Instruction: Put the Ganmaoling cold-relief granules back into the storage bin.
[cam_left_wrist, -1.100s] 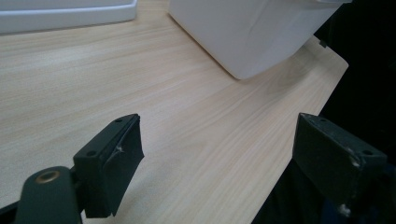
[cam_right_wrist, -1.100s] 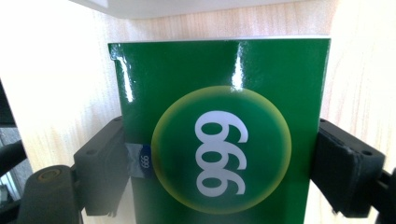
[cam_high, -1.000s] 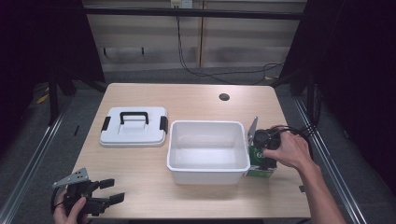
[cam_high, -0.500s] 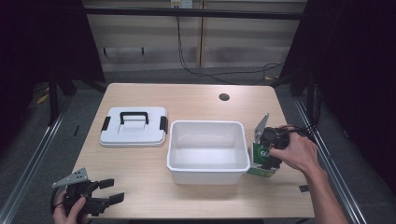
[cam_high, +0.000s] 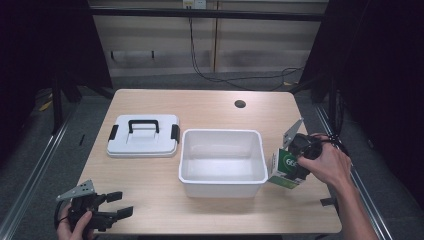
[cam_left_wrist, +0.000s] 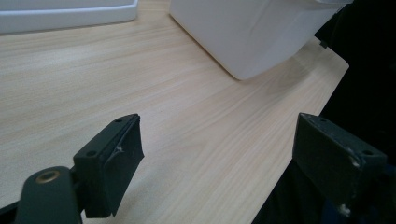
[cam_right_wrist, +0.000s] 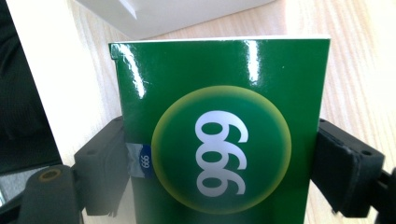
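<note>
A green box (cam_high: 286, 168) with a white "999" in a yellow-ringed circle (cam_right_wrist: 219, 149) is tilted just right of the white bin (cam_high: 222, 186). My right gripper (cam_high: 295, 167) is shut on the green box, one black jaw pressed on each side of it. In the right gripper view the box stands close in front of the bin's wall (cam_right_wrist: 46, 88). My left gripper (cam_high: 119, 205) rests open at the table's front left corner with nothing between its fingers (cam_left_wrist: 114, 158); beyond it lie bare wood and the bin's corner (cam_left_wrist: 252, 37).
A white lid with a black handle (cam_high: 144, 135) lies flat left of the bin. A round cable hole (cam_high: 240, 104) sits at the back of the wooden table (cam_high: 210, 107). Dark floor and rails surround the table. The bin is empty inside.
My right gripper has carried the green box slightly forward and right and tipped it more, lifting it off its earlier spot beside the bin. The left gripper has stayed put.
</note>
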